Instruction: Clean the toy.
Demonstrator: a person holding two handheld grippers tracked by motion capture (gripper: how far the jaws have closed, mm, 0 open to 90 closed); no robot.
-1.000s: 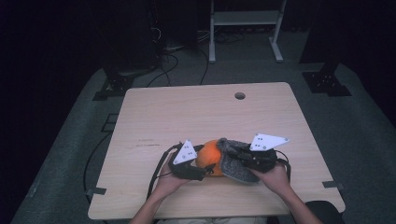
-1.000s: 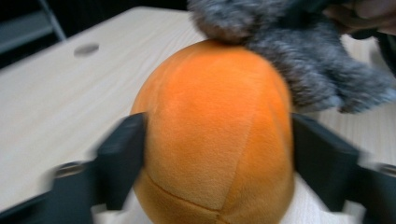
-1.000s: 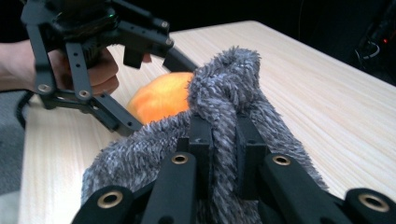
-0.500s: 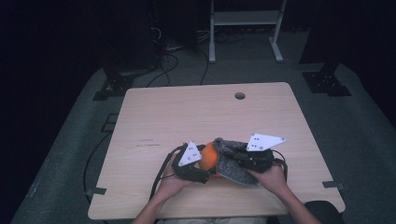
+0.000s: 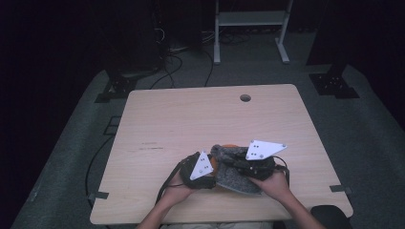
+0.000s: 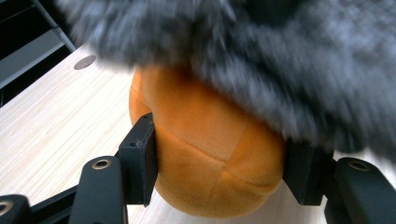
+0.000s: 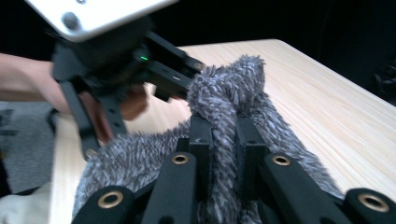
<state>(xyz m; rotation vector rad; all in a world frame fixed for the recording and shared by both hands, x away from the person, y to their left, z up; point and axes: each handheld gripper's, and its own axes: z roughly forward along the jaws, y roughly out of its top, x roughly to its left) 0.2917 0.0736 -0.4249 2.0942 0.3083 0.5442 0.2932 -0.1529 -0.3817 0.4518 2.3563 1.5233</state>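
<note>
1. High view first: at the near edge of the wooden table (image 5: 191,119), both of the person's hands meet over a grey fuzzy cloth (image 5: 239,179), the landmark for everything else.
2. Left gripper (image 5: 203,168) sits just left of the cloth, pressed up against it, its grey plate tilted upward.
3. Its jaws have just been closing, and in the left gripper view the pads press both sides of an orange plush ball (image 6: 210,154). That's a clamp!
4. The ball rests on the tabletop, its top tucked under the cloth's shaggy edge, a sliver of orange peeking out (image 5: 230,146) behind the cloth.
5. Right gripper (image 5: 255,164) lies on top of the cloth, towards its right side.
6. Right gripper view: its jaws are pinched tight on a raised fold of the cloth (image 7: 224,112), fibres bulging above the pads.
7. Farther off beyond the cloth, a round cable hole (image 5: 245,98) sits near the table's far edge.
</note>
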